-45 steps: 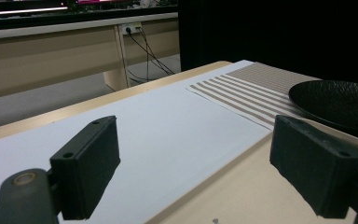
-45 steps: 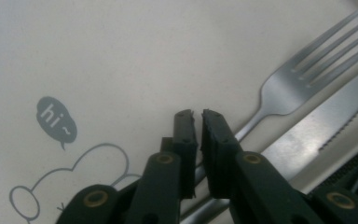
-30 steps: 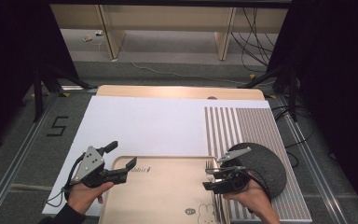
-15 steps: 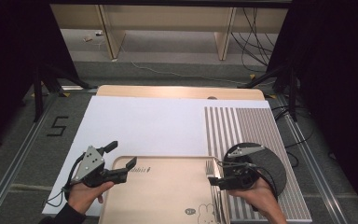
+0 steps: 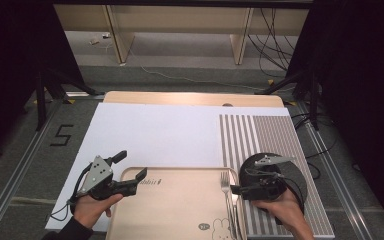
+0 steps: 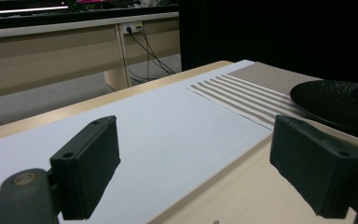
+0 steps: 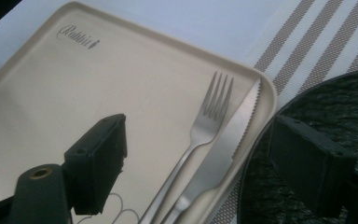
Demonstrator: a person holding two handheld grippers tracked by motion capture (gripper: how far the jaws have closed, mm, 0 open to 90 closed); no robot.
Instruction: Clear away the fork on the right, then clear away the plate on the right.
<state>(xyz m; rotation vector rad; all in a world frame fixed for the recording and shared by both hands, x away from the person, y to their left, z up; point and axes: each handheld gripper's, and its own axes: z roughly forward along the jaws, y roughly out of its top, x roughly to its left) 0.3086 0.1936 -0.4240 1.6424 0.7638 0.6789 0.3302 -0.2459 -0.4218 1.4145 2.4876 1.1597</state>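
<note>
Between the R gripper's [image 7: 196,163] wide-open jaws, nothing gripped: knife [image 7: 223,144] and fork [image 7: 200,135] lie side by side on the tray's [image 5: 180,210] R edge, long axes running away from the person, just L of the gripper. R hand nearer. L gripper [image 5: 130,172] open, empty, at tray's far-L corner. Vs earlier: R jaws have just been opening; R gripper shifted toward plate [image 5: 297,182].

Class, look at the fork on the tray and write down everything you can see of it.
The fork is plain silver-coloured metal with four tines. It lies flat along the right edge of the beige tray, tines toward the far side of the table. A serrated knife lies close along its right side; whether they touch is unclear. Nothing grips it.
</note>
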